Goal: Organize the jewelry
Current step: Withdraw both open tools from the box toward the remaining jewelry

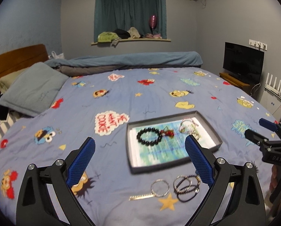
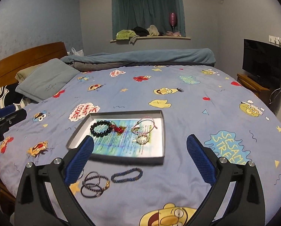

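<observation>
Partly done: black bead bracelet (image 2: pixel 100 130), few pieces sat in tray (image 2: pixel 162 131); bangles (image 2: pixel 95 185), blue bracelet (image 2: pixel 127 175) remained on bed. Left gripper (image 1: pixel 139 162), right gripper (image 2: pixel 139 160) gaped wide, empty.

Tray (image 2: pixel 164 131) on the bed (image 2: pixel 187 113)
Beaded bracelet (image 2: pixel 100 128) lies left inside it; loose bangles (image 2: pixel 95 185) lie on the bed nearer.

Grey-blue walls (image 2: pixel 37 22) enclosing the room, teal curtains (image 2: pixel 148 9) hanging closed over the window, wooden headboard (image 2: pixel 27 56) standing left, television (image 2: pixel 263 58) sitting dark right.
</observation>
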A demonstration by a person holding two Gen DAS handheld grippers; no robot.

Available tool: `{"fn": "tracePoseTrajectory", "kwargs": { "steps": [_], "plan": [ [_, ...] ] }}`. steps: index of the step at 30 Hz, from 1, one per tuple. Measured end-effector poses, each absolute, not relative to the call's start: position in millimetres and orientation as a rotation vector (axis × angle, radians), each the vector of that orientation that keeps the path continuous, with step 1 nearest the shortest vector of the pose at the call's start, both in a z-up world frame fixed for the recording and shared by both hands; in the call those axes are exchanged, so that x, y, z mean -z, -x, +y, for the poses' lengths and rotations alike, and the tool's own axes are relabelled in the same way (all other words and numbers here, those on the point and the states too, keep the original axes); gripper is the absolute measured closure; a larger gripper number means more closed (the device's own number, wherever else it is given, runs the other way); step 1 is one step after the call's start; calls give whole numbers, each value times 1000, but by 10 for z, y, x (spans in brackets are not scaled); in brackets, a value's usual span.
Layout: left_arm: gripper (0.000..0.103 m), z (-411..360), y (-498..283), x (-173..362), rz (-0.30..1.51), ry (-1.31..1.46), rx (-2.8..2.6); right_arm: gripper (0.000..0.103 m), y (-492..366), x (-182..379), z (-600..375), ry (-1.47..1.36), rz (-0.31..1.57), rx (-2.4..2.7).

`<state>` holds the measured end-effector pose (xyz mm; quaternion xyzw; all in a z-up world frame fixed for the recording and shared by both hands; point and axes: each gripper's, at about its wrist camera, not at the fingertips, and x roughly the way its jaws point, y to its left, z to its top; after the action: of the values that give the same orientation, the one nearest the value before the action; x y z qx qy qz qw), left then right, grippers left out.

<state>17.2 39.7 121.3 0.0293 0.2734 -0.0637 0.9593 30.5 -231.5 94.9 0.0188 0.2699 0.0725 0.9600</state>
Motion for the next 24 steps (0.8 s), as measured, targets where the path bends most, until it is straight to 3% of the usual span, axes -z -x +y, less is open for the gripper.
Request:
{"fn": "tracePoseTrajectory", "kwargs": {
  "steps": [24],
  "plan": [
    [9, 691, -218, 383, 774, -98, 135, 6, -448, 174, -2118, 29, 710, -174]
  ]
}}
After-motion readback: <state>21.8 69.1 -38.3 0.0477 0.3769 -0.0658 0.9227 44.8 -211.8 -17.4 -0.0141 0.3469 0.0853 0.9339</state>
